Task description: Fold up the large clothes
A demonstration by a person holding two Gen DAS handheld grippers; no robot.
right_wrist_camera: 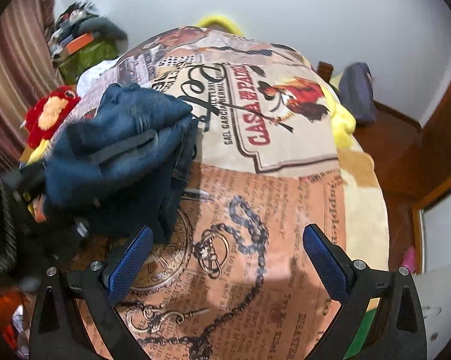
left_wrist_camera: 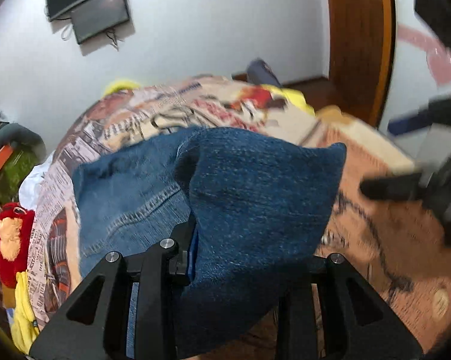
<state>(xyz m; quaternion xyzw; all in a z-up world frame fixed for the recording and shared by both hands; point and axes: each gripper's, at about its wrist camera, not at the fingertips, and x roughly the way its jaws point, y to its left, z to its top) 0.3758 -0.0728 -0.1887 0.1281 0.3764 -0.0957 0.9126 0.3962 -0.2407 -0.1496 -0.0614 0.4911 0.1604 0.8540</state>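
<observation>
A pair of blue denim jeans (left_wrist_camera: 255, 186) hangs bunched over my left gripper (left_wrist_camera: 225, 234), which is shut on the cloth. One black finger with a blue pad (left_wrist_camera: 193, 255) shows; the other is buried under the denim. The right wrist view has the same jeans (right_wrist_camera: 120, 150) at the left, lifted off the bed, with the left gripper blurred beneath them. My right gripper (right_wrist_camera: 228, 234) is open above the printed bedspread (right_wrist_camera: 255, 180), nothing between its blue pads (right_wrist_camera: 129, 264). It appears blurred at the right edge of the left wrist view (left_wrist_camera: 405, 189).
The bedspread (left_wrist_camera: 390, 240) covers the whole bed. A red plush toy (right_wrist_camera: 49, 111) and yellow cloth (right_wrist_camera: 342, 123) lie at its edges. A green bag (right_wrist_camera: 84, 57) with piled items stands by the striped curtain. A dark bag (right_wrist_camera: 357, 90) sits on the wooden floor near the door (left_wrist_camera: 357, 45).
</observation>
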